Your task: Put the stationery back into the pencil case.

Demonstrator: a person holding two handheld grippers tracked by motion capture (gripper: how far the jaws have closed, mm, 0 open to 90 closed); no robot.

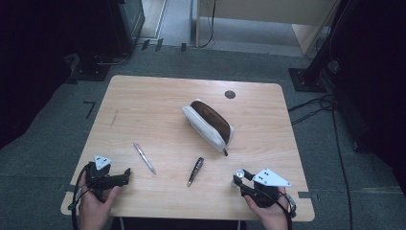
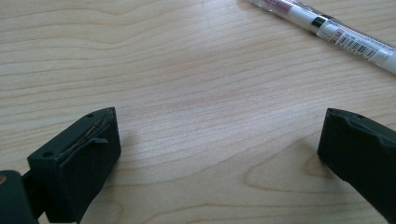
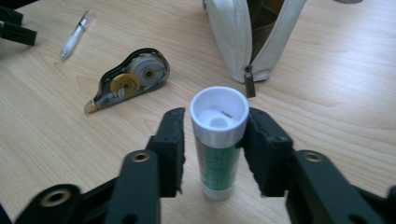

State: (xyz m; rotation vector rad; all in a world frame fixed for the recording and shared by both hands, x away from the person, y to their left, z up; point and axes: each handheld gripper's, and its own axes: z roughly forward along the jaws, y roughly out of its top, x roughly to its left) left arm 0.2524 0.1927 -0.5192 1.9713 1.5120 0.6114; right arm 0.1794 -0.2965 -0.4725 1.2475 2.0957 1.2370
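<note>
A green glue stick (image 3: 217, 158) with a white cap stands upright on the wooden table (image 1: 158, 105), between the jaws of my right gripper (image 3: 214, 149). The jaws flank it closely, with a thin gap on each side, so the gripper is open. In the high view this gripper (image 1: 238, 178) sits at the near right. My left gripper (image 2: 219, 140) rests low over bare wood with its jaws wide apart and nothing between them; it lies at the near left (image 1: 125, 175). A clear pen (image 2: 327, 28) lies just beyond it.
A white pencil pouch (image 1: 208, 125), unzipped with a brown lining, lies mid-table. A correction tape dispenser (image 3: 130, 77) lies between pen (image 1: 144, 157) and pouch, left of the right gripper. The table's front edge is close under both hands. A round grommet (image 1: 230, 94) marks the far side.
</note>
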